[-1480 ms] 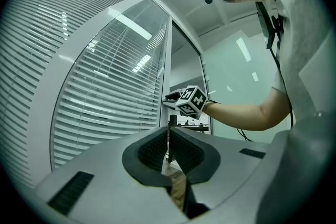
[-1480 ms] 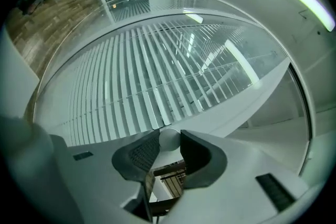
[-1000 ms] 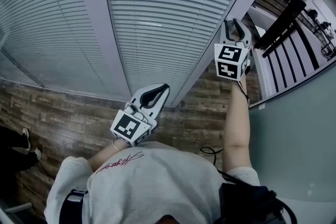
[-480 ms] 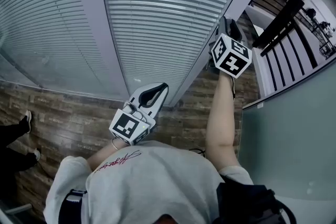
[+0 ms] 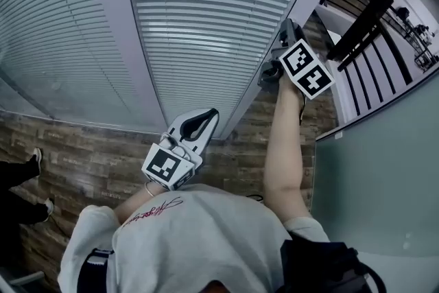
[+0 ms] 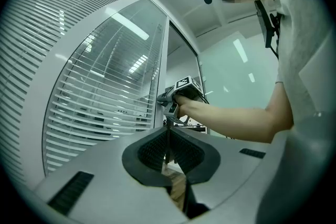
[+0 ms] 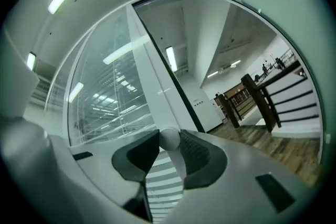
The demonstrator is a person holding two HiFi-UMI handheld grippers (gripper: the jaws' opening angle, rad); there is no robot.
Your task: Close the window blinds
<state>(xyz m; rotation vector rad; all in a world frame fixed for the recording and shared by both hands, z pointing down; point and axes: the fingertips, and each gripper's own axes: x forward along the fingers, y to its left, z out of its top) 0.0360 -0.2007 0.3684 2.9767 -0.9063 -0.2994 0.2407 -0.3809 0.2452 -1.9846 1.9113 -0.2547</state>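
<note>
Beside the blinds [image 5: 206, 17], a white knob [image 7: 169, 138] was clamped by the right gripper [image 5: 287, 29]; left gripper [image 6: 169, 150] was shut, empty

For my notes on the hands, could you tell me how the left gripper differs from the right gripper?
The left gripper is shut on nothing; the right gripper is shut on a round white knob. The left sits low by the torso; the right is raised at the window frame. Both point toward the blinds.
</note>
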